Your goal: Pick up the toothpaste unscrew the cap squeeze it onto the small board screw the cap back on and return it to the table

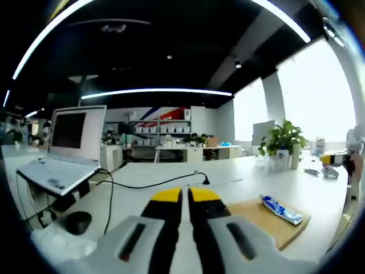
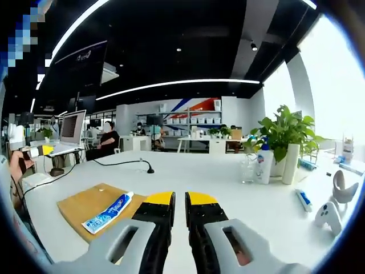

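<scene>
nothing had really started as far as i could tell. the toothpaste [image 2: 108, 212] was lying on the small board [image 2: 85, 206] on the white table [image 2: 228, 177], cap seemingly on. left gripper [image 1: 185, 195] and right gripper [image 2: 179, 198] were both clenched on nothing, hovering short of it. picking up, unscrewing, squeezing, recapping, returning all left.

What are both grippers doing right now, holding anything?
Left gripper: jaws shut, holding nothing.
Right gripper: jaws shut, holding nothing.
Toothpaste lies on the small board, untouched.
</scene>
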Demonstrator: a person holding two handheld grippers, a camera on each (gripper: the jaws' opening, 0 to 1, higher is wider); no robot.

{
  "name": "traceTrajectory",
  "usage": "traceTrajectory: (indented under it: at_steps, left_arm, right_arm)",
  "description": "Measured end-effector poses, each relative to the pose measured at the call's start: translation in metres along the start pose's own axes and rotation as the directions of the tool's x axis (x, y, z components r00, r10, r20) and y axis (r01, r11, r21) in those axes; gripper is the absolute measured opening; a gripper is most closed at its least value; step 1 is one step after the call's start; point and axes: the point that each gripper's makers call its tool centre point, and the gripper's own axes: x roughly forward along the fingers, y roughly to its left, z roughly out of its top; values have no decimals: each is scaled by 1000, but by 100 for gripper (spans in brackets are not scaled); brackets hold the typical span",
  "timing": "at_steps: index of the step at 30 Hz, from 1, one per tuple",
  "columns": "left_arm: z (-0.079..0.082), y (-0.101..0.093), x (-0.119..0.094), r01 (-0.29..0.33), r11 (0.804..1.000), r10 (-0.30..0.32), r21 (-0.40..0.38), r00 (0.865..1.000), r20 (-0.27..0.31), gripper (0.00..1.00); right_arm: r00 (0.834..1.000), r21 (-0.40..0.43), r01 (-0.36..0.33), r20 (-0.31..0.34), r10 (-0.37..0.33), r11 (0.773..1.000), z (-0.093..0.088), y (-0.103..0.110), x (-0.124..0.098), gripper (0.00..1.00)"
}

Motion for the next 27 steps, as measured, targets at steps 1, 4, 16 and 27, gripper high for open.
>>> traceTrajectory:
  at_steps: [1,4,16,27]
  left_arm:
    - [-3,-4,-1,18,1000,-18,-4,1000,-15,7]
    - [-7,-11,-1,38,999,-38,15,999,-23,9]
    - [-9,-50,11,79,996,-78,35,997,-9,97]
    - [-9,-41,9,73,991,-72,112,997,-11,100]
  right_arm:
    - [1000,13,-14,-2,14,1000,-1,3,-1,6]
    - [1000,0,-27,5,27,1000,-2,9,-5,8]
    - [997,-45,77,-15,-77,996,-11,-21,-6,90]
    - [986,-101,158,60,-152,982,5,-43,-13,99]
